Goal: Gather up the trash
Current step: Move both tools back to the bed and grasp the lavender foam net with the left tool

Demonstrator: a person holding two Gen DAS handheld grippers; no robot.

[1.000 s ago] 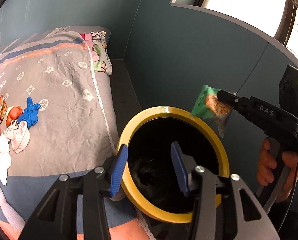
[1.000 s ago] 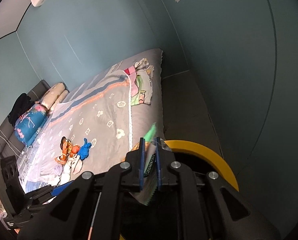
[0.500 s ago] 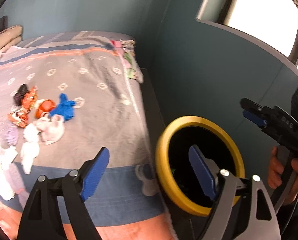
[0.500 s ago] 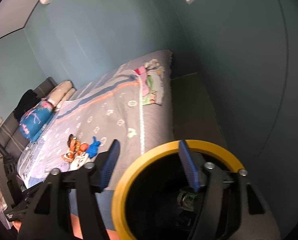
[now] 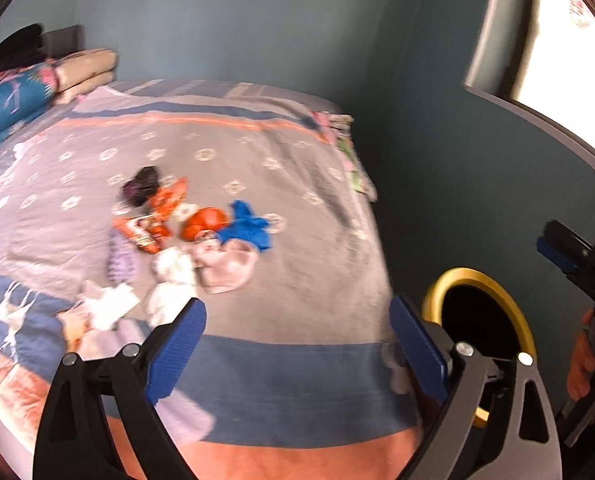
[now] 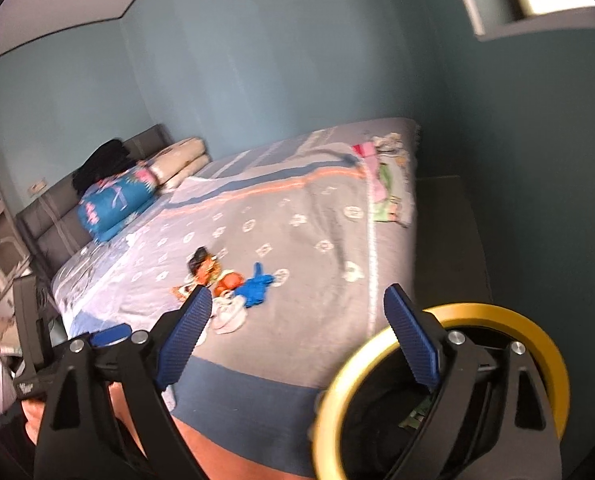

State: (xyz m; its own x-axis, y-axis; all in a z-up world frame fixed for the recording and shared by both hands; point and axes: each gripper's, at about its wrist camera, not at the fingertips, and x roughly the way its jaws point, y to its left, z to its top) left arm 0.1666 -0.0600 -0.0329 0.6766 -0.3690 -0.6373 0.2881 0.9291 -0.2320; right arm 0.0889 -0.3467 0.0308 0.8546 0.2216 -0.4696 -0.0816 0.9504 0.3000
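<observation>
A pile of trash lies mid-bed: orange wrappers, a blue glove, white tissues and a pinkish cloth. The black bin with a yellow rim stands at the bed's near right corner, and a green wrapper lies inside it. My left gripper hangs over the bed's near edge, its jaws opening with nothing between them. My right gripper sits beside the bin, its jaws also opening and empty. Each gripper shows at the edge of the other's view, with a hand on it.
The bed carries a grey patterned cover. A blue floral pillow and beige pillows lie at its head. Teal walls close the far and right sides, with a dark strip of floor between bed and wall. A window is at upper right.
Both grippers opened wide. The green wrapper left the right gripper and now lies in the bin. Both grippers swung away from the bin toward the bed and its trash pile.
</observation>
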